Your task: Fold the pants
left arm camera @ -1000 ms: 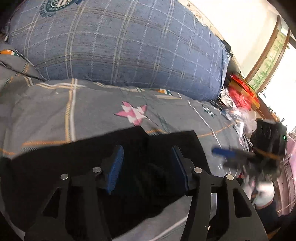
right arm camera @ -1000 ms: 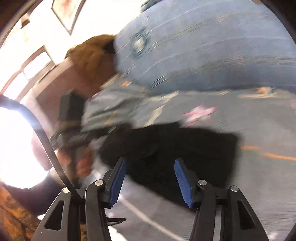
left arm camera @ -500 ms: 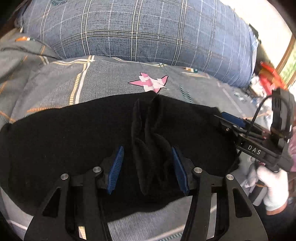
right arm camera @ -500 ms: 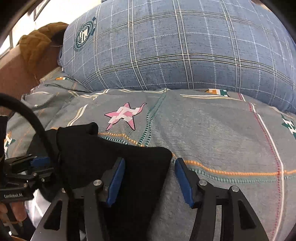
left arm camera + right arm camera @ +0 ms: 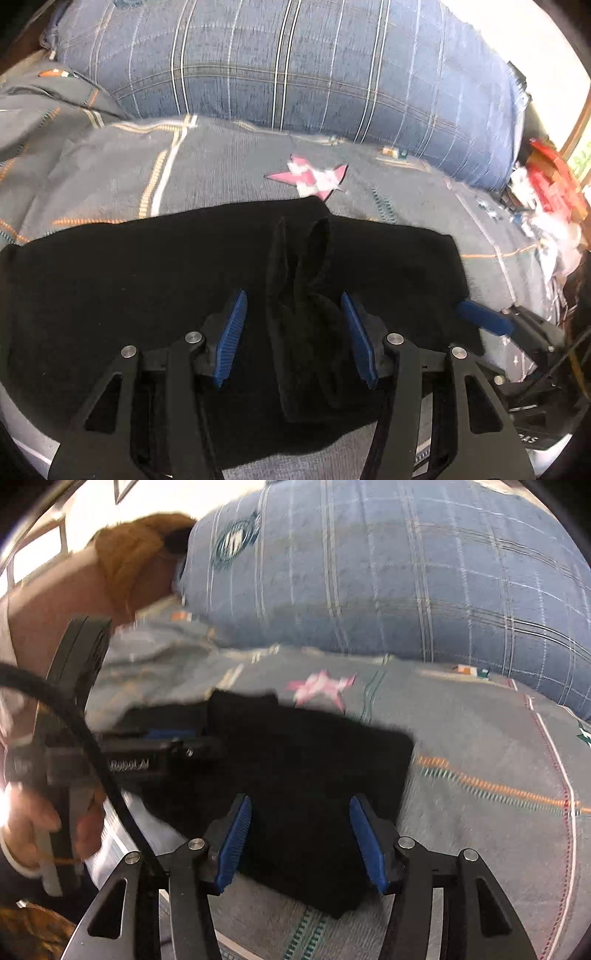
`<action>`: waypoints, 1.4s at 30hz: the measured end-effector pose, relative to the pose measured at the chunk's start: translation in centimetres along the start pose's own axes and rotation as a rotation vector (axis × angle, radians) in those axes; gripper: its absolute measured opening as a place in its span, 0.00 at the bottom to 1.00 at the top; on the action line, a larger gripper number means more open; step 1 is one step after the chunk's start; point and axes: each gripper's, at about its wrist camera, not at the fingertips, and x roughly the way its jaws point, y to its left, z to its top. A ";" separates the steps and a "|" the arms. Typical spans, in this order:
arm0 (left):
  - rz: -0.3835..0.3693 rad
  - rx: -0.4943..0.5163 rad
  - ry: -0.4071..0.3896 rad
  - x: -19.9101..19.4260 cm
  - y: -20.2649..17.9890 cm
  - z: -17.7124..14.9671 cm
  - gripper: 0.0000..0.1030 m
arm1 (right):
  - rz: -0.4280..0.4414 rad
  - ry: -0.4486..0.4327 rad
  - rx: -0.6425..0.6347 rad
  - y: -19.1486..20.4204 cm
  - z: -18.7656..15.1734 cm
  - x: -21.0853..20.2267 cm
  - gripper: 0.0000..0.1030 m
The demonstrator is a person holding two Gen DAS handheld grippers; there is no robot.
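In the left wrist view, the left gripper (image 5: 293, 338) filled the lower middle of the frame with its blue-padded jaws spread apart, grasping nothing. The black pants (image 5: 147, 295) lay flat across the centre and left of the frame on the grey bedspread (image 5: 221, 173), and a raised ridge of bunched black cloth (image 5: 303, 280) stood between the two pads without being pinched by them. A pink star patch (image 5: 314, 176) on the bedspread sat just above the pants' upper edge, and a big blue plaid pillow (image 5: 295, 66) ran across the top of the frame. At the right edge, a blue pad of the right gripper (image 5: 484, 320) reached to the pants' right border; from this angle whether it touched the cloth could not be told. A heap of red and white clutter (image 5: 546, 192) was at the far right. In the right wrist view, which was blurred, the right gripper (image 5: 301, 840) sat at the lower middle, jaws parted and empty, hovering over the lower right part of the pants (image 5: 314, 775), which occupied the centre of the frame on the bedspread (image 5: 480, 738). The left gripper (image 5: 162, 740) came in from the left over the pants' far edge, held by a hand (image 5: 33, 827) at the lower left; its jaws could not be made out here. The star patch (image 5: 321, 686) lay just above the pants, the plaid pillow (image 5: 388, 572) across the upper right, and a brown furry object (image 5: 136, 554) in the upper left.
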 end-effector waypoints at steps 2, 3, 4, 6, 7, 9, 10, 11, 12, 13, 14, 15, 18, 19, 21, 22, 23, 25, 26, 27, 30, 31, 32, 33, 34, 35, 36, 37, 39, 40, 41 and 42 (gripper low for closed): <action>-0.035 -0.040 0.018 -0.7 0.8 0.0 0.51 | 0.021 0.014 0.010 0.0 0.1 -0.4 0.53; -0.053 -0.063 0.012 -1.3 1.3 0.0 0.51 | 0.039 0.022 0.023 -0.1 0.6 -0.7 0.52; -0.064 -0.081 -0.002 -2.0 1.8 0.0 0.51 | 0.046 0.018 0.029 -0.1 1.1 -1.2 0.52; -0.061 -0.107 -0.037 -3.6 2.9 0.0 0.51 | 0.046 -0.020 0.012 0.2 1.9 -2.3 0.53; -0.062 -0.123 -0.053 -4.5 3.4 -0.1 0.51 | 0.056 -0.038 0.007 0.5 2.3 -2.8 0.54; -0.058 -0.155 -0.071 -6.0 4.5 -0.4 0.51 | 0.101 -0.068 0.015 1.0 2.9 -3.3 0.59; -0.047 -0.173 -0.076 -6.6 5.1 -0.6 0.51 | 0.128 -0.078 0.025 1.2 3.1 -3.4 0.60; -0.039 -0.184 -0.079 -7.1 5.6 -0.8 0.51 | 0.158 -0.082 0.034 1.5 3.3 -3.3 0.63; -0.033 -0.194 -0.084 -7.6 6.1 -1.0 0.51 | 0.182 -0.080 0.040 1.8 3.4 -3.0 0.63; -0.026 -0.206 -0.088 -8.2 6.7 -1.3 0.51 | 0.198 -0.073 0.044 2.2 3.5 -2.6 0.63; -0.018 -0.222 -0.091 -8.9 7.4 -1.8 0.51 | 0.210 -0.058 0.049 2.7 3.6 -2.0 0.63; -0.016 -0.232 -0.096 -9.4 8.0 -2.2 0.51 | 0.221 -0.037 0.052 3.2 3.7 -1.3 0.63; -0.006 -0.281 -0.125 -11.6 10.4 -4.2 0.51 | 0.267 -0.025 0.038 4.8 4.5 -0.5 0.63; -0.002 -0.307 -0.136 -12.3 11.5 -5.0 0.52 | 0.281 -0.034 0.033 5.3 4.9 -0.5 0.63; 0.014 -0.369 -0.145 -13.4 13.6 -6.8 0.61 | 0.317 -0.048 0.029 6.0 5.5 -0.5 0.63; 0.022 -0.405 -0.151 -13.8 14.6 -7.7 0.68 | 0.343 -0.053 0.031 6.4 5.8 -0.4 0.63; 0.035 -0.438 -0.156 -14.1 15.6 -8.5 0.68 | 0.362 -0.053 0.034 6.5 6.1 -0.1 0.64; 0.059 -0.488 -0.150 -14.3 17.0 -9.7 0.68 | 0.403 -0.040 0.032 7.1 6.9 0.7 0.66; 0.060 -0.509 -0.144 -14.2 17.6 -10.2 0.68 | 0.409 -0.031 0.024 7.5 7.1 1.1 0.67; 0.055 -0.526 -0.140 -14.1 18.1 -10.5 0.68 | 0.416 -0.016 0.004 8.2 7.5 1.8 0.67; 0.068 -0.554 -0.136 -13.4 18.7 -10.8 0.68 | 0.428 0.034 -0.060 10.3 8.6 3.9 0.67; 0.074 -0.562 -0.134 -13.1 18.8 -10.9 0.68 | 0.440 0.050 -0.083 11.1 9.1 4.6 0.67; 0.071 -0.571 -0.133 -12.8 18.8 -11.0 0.68 | 0.450 0.059 -0.099 11.7 9.3 5.1 0.67; 0.066 -0.577 -0.131 -12.5 18.8 -10.9 0.68 | 0.460 0.067 -0.123 12.5 9.7 5.8 0.67; 0.067 -0.582 -0.129 -12.1 18.8 -10.8 0.68 | 0.466 0.071 -0.148 13.2 10.1 6.4 0.67; 0.070 -0.590 -0.126 -11.7 18.8 -10.7 0.68 | 0.466 0.071 -0.168 13.8 10.4 6.8 0.67; 0.073 -0.594 -0.124 -11.3 18.7 -10.6 0.68 | 0.470 0.071 -0.196 14.4 10.8 7.4 0.68; 0.076 -0.593 -0.121 -10.8 18.7 -10.4 0.68 | 0.479 0.075 -0.217 15.0 11.3 8.0 0.68; 0.097 -0.587 -0.128 -10.3 18.5 -10.2 0.68 | 0.503 0.083 -0.245 16.0 12.2 9.1 0.71; 0.111 -0.585 -0.138 -10.2 18.3 -10.1 0.68 | 0.522 0.098 -0.264 16.6 12.6 9.8 0.72; 0.122 -0.587 -0.144 -10.1 18.3 -10.0 0.68 | 0.528 0.110 -0.280 17.2 12.9 10.3 0.72; 0.131 -0.593 -0.150 -10.0 18.2 -10.0 0.68 | 0.522 0.126 -0.306 17.9 13.3 11.0 0.72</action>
